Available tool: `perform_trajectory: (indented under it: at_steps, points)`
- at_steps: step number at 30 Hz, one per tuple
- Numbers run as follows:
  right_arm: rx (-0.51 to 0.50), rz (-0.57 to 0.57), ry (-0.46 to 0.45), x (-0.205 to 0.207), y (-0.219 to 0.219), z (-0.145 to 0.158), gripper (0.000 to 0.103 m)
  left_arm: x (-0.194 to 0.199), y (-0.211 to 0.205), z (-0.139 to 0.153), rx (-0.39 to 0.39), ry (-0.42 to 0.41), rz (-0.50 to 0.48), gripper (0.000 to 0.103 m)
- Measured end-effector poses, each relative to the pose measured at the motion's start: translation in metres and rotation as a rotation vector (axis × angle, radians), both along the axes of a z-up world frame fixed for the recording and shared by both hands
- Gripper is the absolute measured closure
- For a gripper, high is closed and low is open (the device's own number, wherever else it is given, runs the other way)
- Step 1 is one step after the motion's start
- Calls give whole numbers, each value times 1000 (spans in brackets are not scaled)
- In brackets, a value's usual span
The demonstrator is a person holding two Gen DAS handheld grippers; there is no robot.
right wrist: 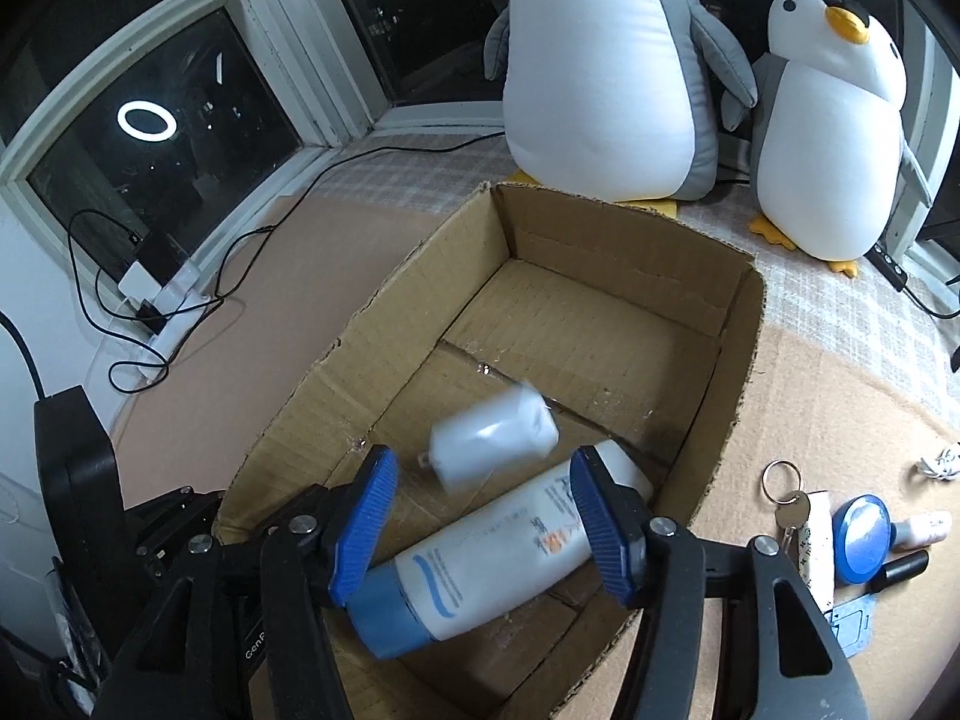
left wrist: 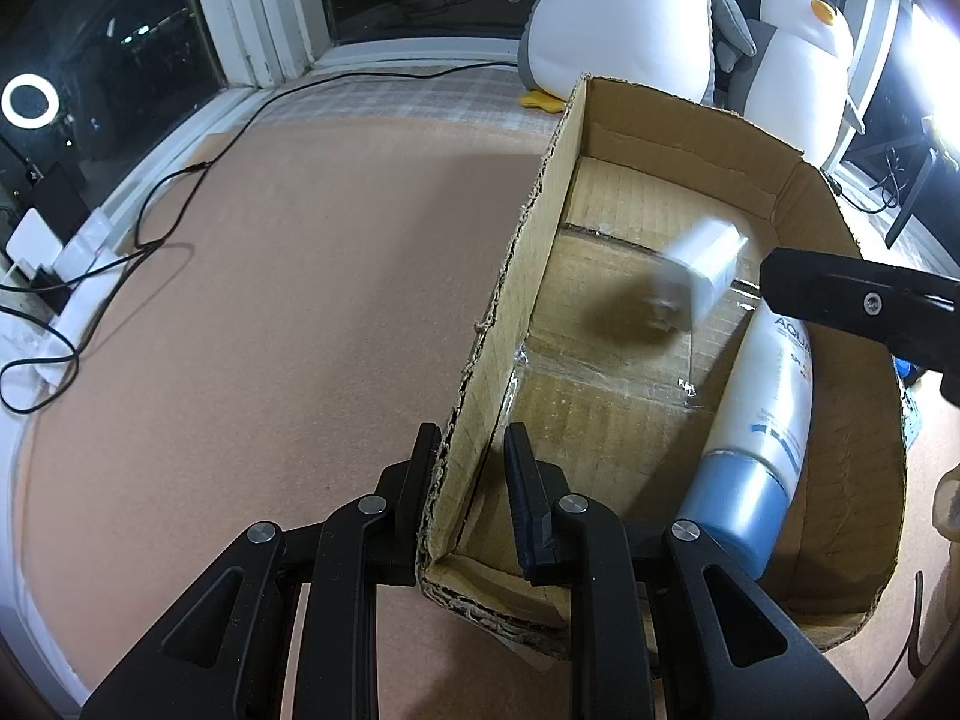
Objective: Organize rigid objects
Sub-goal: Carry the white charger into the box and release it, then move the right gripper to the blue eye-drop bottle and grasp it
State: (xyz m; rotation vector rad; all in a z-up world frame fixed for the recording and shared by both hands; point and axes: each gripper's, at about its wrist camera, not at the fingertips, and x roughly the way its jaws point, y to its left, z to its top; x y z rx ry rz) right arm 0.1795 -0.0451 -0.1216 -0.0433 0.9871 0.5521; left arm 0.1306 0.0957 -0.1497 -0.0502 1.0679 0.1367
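An open cardboard box (left wrist: 690, 114) stands on a pinkish mat. My left gripper (left wrist: 471, 468) is shut on the box's near left wall, one finger outside and one inside. A white tube with a blue cap (right wrist: 498, 564) lies on the box floor along the right wall. My right gripper (right wrist: 483, 474) hangs open over the box, above the tube. A small white object (right wrist: 492, 441), blurred by motion, is loose between and beyond its blue pads (right wrist: 366, 516), touching neither. In the left wrist view the same object (left wrist: 702, 270) is in the air beside a black finger (left wrist: 852, 300) of the right gripper.
Two plush penguins (right wrist: 606, 90) (right wrist: 834, 138) stand behind the box by the window. Black cables (left wrist: 150, 222) and a power strip (right wrist: 162, 306) lie at the left. Keys (right wrist: 789, 507), a blue round disc (right wrist: 864, 531) and small tubes (right wrist: 921, 525) lie right of the box.
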Motion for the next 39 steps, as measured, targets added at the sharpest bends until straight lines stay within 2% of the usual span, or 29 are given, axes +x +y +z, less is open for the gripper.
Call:
perform_trajectory:
  at_steps: [16,28,35,39]
  points:
    - [36,-32,-13,-9,-26,14,46,0,0,0,0,0,1,83]
    - [85,-113,-18,-27,-107,24,46,-1,1,0,4,-2,4,83]
    - [107,-171,-1,-36,-157,18,46,-2,2,-1,9,-1,4,83]
    - [100,-165,5,-41,-170,12,48,-2,1,-1,13,1,7,83]
